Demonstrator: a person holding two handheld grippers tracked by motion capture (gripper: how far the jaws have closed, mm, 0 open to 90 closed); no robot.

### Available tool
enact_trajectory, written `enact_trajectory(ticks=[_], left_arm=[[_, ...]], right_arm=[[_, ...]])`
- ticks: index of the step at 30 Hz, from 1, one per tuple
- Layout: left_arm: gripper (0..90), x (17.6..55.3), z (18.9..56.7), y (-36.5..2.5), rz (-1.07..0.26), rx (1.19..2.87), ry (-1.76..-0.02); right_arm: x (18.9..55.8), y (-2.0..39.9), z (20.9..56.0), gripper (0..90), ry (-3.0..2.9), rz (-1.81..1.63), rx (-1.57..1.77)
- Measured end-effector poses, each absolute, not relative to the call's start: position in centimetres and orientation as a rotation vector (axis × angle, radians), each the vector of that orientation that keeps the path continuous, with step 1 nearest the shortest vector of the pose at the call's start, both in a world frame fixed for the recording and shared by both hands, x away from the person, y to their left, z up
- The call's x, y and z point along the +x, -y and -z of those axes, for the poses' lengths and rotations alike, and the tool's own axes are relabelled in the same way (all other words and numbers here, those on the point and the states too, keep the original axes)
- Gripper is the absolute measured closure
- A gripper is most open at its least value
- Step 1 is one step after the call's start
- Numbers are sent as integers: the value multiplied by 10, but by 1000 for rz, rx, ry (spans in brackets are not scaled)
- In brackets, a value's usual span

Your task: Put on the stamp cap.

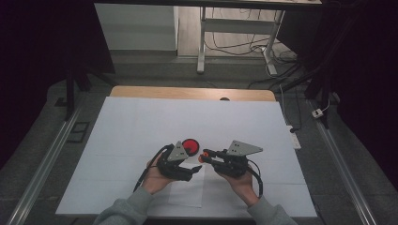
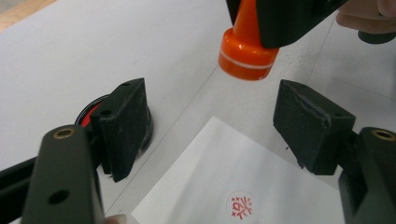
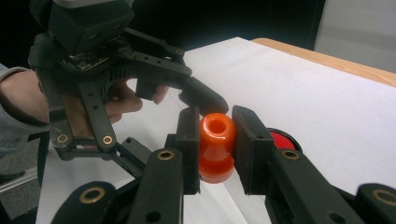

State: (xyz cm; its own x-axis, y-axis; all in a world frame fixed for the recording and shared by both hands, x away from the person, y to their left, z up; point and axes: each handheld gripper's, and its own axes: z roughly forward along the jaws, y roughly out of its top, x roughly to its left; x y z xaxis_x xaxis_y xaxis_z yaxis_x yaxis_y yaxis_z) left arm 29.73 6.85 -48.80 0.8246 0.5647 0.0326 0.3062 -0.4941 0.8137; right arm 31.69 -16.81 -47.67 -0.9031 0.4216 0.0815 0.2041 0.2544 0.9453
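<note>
While clamped: orange stamp [image 3: 216,147] sat between right gripper [image 3: 215,140] fingers.
Stamp: glossy, hollow-topped, flared base, white band.
Left gripper [image 2: 210,135]: fingers wide, empty.

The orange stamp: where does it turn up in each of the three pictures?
High view: the orange stamp sits at centre, at the right gripper tips.
Left gripper view: top centre, above the sheet of paper.
Right gripper view: centre, clamped between the jaws.
Shared landmark: the red ink pad.
</note>
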Motion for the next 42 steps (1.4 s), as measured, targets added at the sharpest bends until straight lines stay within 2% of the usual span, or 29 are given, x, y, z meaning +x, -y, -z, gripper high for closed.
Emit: enact_trajectory(ticks=[24, 42], left_arm=[[270, 284, 473, -119, -368, 2097, -693], [272, 263, 480, -169, -386, 2071, -790]], right_arm=[[319, 173, 472, 720, -2316, -1701, 589], [321, 176, 471, 720, -2308, -1692, 597]])
